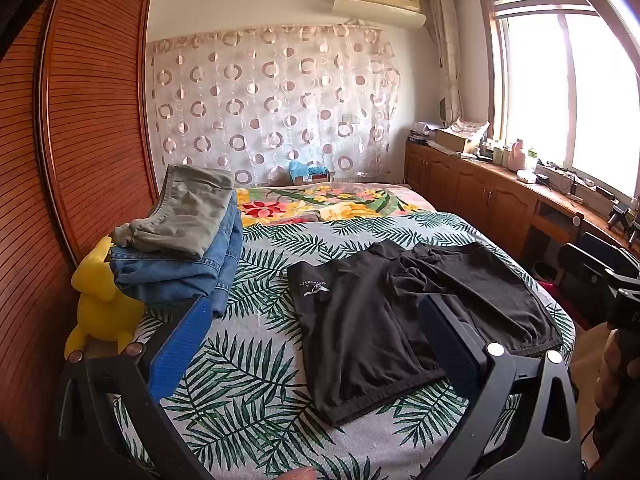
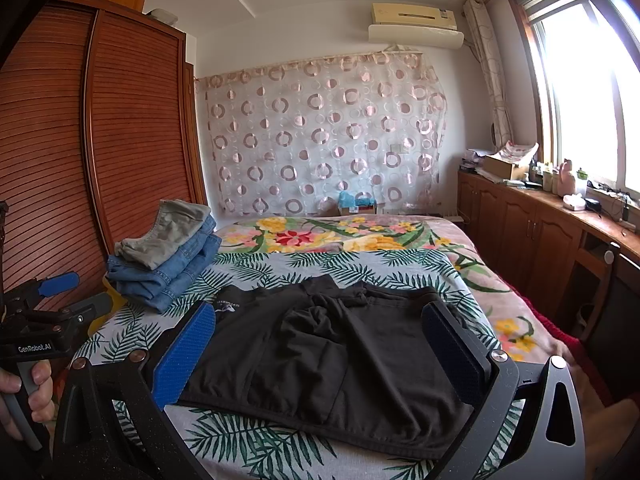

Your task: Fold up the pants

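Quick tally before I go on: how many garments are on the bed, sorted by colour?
Black: 1, the pants lying spread on the leaf-print bedcover.
Blue denim: 1 folded bundle; I cannot tell if it is more than one pair.
Grey-green: 1, folded on top of the denim.
Total: 3 garments visible.

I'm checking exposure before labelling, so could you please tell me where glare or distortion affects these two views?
Left wrist view: the sunlit window is blown out white, and the louvred wooden wardrobe bows with fisheye curvature. Right wrist view: the window is equally overexposed, while the black pants stay dark but legible.
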Demonstrator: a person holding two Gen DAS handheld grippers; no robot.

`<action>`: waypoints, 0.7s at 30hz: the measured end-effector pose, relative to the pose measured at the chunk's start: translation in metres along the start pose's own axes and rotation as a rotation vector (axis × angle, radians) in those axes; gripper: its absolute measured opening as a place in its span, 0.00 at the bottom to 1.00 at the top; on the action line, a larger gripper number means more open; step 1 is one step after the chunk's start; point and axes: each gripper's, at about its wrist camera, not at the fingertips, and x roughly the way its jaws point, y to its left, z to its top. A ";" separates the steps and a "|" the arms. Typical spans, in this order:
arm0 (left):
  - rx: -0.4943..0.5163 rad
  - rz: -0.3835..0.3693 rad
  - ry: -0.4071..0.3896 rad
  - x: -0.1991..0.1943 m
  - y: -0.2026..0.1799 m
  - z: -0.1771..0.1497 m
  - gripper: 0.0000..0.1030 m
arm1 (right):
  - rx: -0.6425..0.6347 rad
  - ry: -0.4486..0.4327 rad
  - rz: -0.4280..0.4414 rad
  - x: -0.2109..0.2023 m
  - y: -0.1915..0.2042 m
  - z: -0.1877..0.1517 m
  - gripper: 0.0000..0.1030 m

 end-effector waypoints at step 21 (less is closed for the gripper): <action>0.002 -0.006 -0.013 -0.006 -0.001 0.004 1.00 | 0.004 -0.012 0.011 -0.003 0.000 -0.001 1.00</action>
